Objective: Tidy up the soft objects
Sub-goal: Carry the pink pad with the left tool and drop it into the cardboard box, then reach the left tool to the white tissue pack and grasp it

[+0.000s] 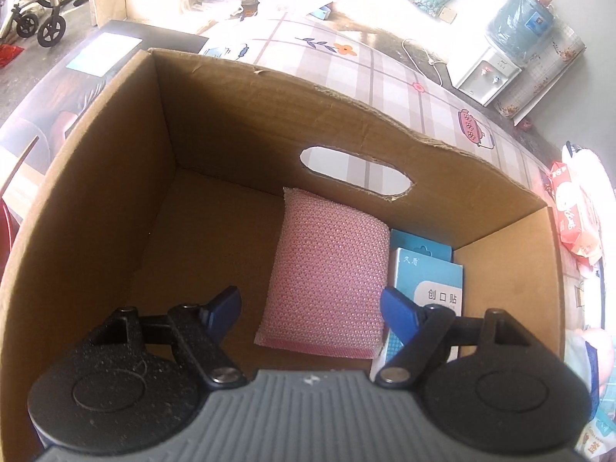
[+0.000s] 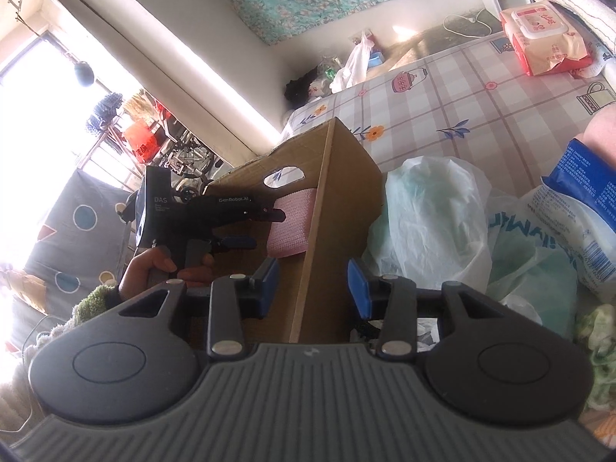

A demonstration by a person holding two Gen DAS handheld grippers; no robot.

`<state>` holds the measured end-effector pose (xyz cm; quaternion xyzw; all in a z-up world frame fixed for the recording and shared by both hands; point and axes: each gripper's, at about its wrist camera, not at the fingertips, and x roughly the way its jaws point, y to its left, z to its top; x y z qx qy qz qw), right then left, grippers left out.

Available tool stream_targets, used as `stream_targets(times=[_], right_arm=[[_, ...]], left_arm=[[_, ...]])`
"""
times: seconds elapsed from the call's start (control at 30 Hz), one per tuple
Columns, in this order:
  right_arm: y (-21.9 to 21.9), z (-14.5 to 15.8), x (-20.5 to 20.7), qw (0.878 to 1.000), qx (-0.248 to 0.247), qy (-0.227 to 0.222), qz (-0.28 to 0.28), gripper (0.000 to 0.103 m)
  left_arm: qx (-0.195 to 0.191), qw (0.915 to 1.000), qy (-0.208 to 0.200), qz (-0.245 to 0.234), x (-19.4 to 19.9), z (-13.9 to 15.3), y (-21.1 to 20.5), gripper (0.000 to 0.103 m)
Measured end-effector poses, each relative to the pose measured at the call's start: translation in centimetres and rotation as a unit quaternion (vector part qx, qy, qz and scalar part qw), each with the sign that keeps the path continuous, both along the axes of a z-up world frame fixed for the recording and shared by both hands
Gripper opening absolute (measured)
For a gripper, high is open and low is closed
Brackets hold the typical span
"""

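Left hand-held gripper (image 1: 310, 310) wide open above pink sponge (image 1: 327, 273) in cardboard box (image 1: 238, 127), right hand-held gripper (image 2: 313, 288) open, straddling box wall.

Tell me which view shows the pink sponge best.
The left wrist view: the pink sponge fills the middle of the cardboard box, with its whole textured face visible. The right wrist view shows only part of it, cut off by the box wall.
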<state>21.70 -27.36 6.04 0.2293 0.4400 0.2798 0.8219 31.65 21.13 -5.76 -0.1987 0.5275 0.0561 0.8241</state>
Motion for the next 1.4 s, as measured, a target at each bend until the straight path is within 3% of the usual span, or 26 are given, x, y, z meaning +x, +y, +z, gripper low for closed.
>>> stream_targets(times=[0.27,0.47,0.6,0.83,1.03,1.27,1.4], right_arm=[[-0.4,-0.3,-3.3,0.998,-0.047,-0.044,-0.009,0.043],[-2.4,-0.4,-4.8,0.994,-0.081,-0.062,-0.030,0.043],[-4.5,-0.5,-5.9,0.992,-0.097,-0.068,-0.052,0.043],[-8.5,-1.8,-9.1,0.984,-0.130,-0.074,-0.098,0.043],[-11.9,-3.4,-10.6,0.978,-0.146,-0.066,-0.133,0.043],[-15.4,-2.0,-10.0,0.962,-0.188,-0.104,-0.168,0.043],[-17.2,-2.6,-10.0,0.952,-0.215,-0.104,-0.189,0.043]], left_arm=[[0.003,0.9959,-0.069,-0.057,-4.6,6.1,-3.5,0.084],[0.002,0.9817,-0.134,-0.135,-7.1,10.6,-9.6,0.088],[-0.003,0.9696,-0.153,-0.191,-7.9,11.7,-14.6,0.089],[-0.013,0.9500,-0.150,-0.274,-8.9,11.0,-22.7,0.089],[-0.015,0.9382,-0.138,-0.317,-9.2,9.7,-28.4,0.088],[-0.048,0.9432,-0.086,-0.317,-7.2,7.5,-32.1,0.078],[-0.099,0.9364,-0.055,-0.332,-6.9,6.3,-34.2,0.076]])
